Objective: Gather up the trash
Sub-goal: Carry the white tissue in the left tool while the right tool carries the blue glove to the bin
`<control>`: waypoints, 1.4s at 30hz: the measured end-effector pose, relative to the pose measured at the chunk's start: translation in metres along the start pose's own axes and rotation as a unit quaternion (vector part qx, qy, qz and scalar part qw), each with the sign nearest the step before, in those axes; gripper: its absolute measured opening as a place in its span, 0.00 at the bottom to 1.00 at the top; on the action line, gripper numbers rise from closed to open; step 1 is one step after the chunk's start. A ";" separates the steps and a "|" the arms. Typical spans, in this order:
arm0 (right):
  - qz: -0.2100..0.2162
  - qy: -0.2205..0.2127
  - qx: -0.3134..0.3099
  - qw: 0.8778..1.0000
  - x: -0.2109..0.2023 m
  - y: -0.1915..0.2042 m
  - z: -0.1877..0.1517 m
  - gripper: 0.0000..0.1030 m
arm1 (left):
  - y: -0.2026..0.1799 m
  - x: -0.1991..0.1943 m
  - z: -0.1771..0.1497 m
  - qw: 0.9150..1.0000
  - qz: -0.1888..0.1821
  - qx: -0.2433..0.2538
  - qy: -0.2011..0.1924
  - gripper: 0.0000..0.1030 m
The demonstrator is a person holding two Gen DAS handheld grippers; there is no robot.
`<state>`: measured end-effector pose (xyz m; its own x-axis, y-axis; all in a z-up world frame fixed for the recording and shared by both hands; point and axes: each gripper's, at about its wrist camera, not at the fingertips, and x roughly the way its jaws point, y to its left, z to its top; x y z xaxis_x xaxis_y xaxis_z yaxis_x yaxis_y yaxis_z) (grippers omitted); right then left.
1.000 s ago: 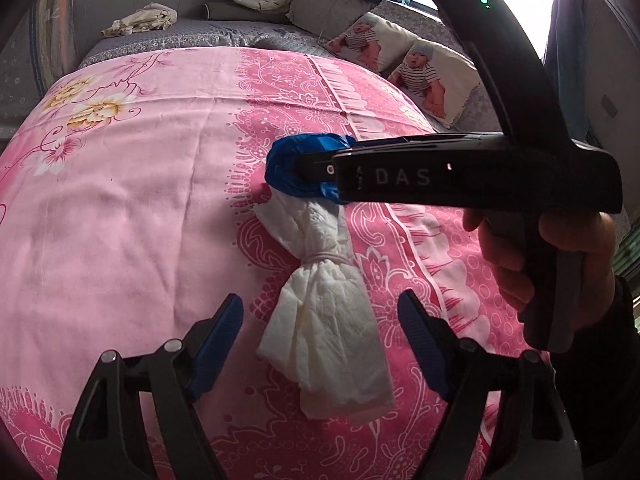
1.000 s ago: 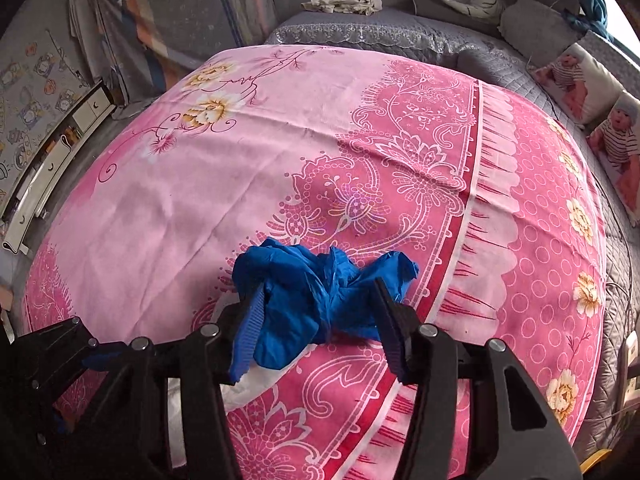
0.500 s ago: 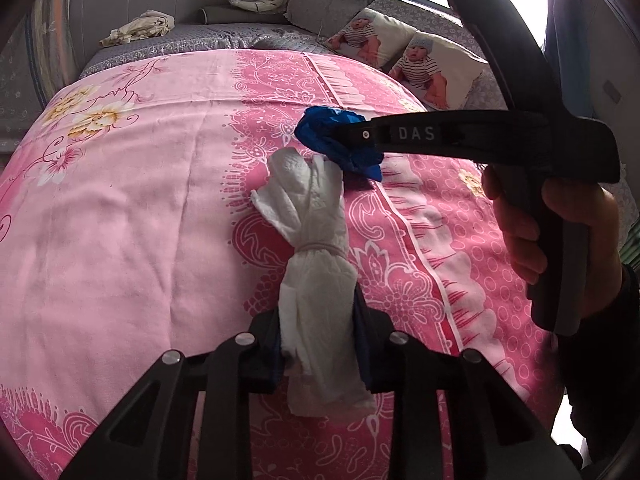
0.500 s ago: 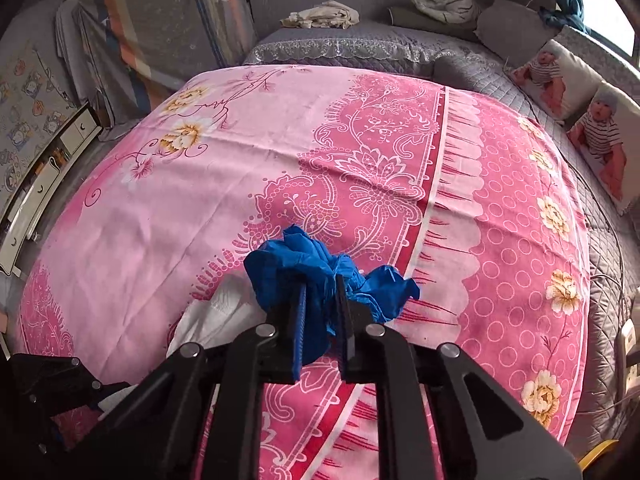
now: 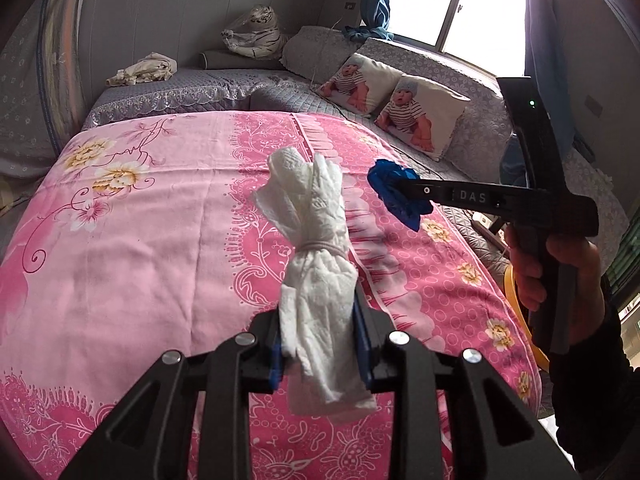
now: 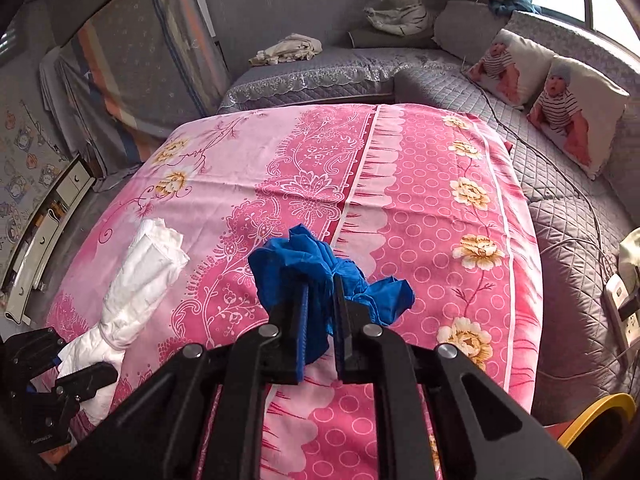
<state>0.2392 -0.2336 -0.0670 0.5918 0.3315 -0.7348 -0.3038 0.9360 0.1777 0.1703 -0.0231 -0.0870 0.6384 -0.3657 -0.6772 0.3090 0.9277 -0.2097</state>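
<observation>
Between left gripper (image 5: 320,344) pads, white tissue bundle (image 5: 316,264); blue wad (image 6: 316,272) in right gripper (image 6: 320,328).

Left gripper (image 5: 318,336) jaws clamped, right gripper (image 6: 320,320) jaws clamped

A pink floral sheet (image 6: 400,184) covers the bed, nothing visibly resting on it.

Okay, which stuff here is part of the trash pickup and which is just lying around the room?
Part of the job:
white wad, in the left tongs
blue wad, in the right tongs

Just lying about:
baby pillows
toy tiger
crumpled cloth
pink sheet
</observation>
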 end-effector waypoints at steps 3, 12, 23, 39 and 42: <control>-0.002 -0.011 0.007 1.000 -0.024 -0.006 -0.012 0.09 | -0.013 -0.011 0.003 1.000 -0.011 0.013 -0.013 0.25; -0.013 -0.051 0.043 0.998 -0.083 -0.030 -0.042 0.09 | -0.060 -0.039 0.006 0.996 -0.050 0.056 -0.042 0.25; -0.046 -0.091 0.107 0.989 -0.137 -0.081 -0.077 0.09 | -0.116 -0.051 0.013 0.988 -0.089 0.114 -0.062 0.25; -0.170 -0.141 0.238 0.946 -0.222 -0.201 -0.168 0.09 | -0.236 -0.010 0.022 0.962 -0.165 0.217 -0.033 0.26; -0.189 -0.147 0.262 0.935 -0.235 -0.220 -0.184 0.09 | -0.263 0.004 0.019 0.953 -0.185 0.239 -0.023 0.26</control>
<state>0.0290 -0.5390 -0.0539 0.7862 -0.0882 -0.6117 0.3304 0.8964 0.2955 0.1047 -0.2698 -0.0213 0.4501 -0.6742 -0.5856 0.7980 0.5980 -0.0752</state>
